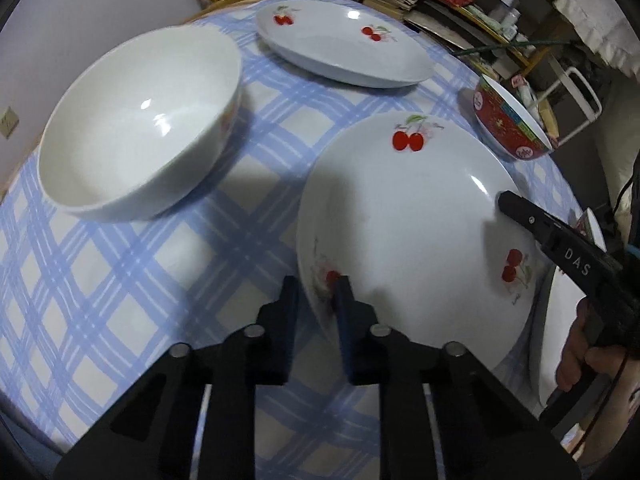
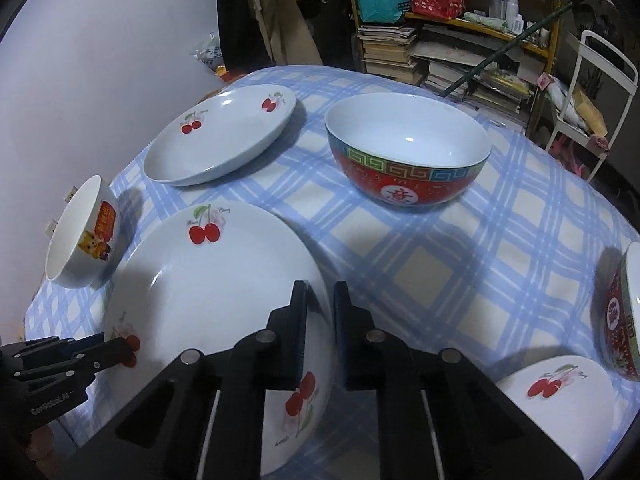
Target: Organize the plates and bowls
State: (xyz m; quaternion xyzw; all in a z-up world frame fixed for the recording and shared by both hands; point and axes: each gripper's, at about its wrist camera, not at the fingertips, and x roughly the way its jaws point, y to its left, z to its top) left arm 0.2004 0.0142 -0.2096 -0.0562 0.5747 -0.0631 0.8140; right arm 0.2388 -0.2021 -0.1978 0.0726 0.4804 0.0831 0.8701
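Observation:
A white cherry plate (image 1: 408, 232) (image 2: 208, 296) is held above the checked tablecloth, one gripper on each side. My left gripper (image 1: 318, 292) is shut on its left rim. My right gripper (image 2: 320, 296) is shut on its right rim and shows in the left wrist view (image 1: 520, 212) too. My left gripper shows in the right wrist view (image 2: 116, 350). A second cherry plate (image 1: 340, 48) (image 2: 224, 140) lies at the far side. A third cherry plate (image 2: 560, 400) lies near the right. A white bowl (image 1: 136, 120) (image 2: 84, 236) stands at the left.
A red patterned bowl (image 2: 408, 148) (image 1: 508, 120) stands right of the middle, and another red bowl (image 2: 620, 316) at the right edge. The round table (image 2: 500, 240) has a blue checked cloth. Shelves of books (image 2: 400, 40) and a white rack (image 2: 592, 92) stand behind.

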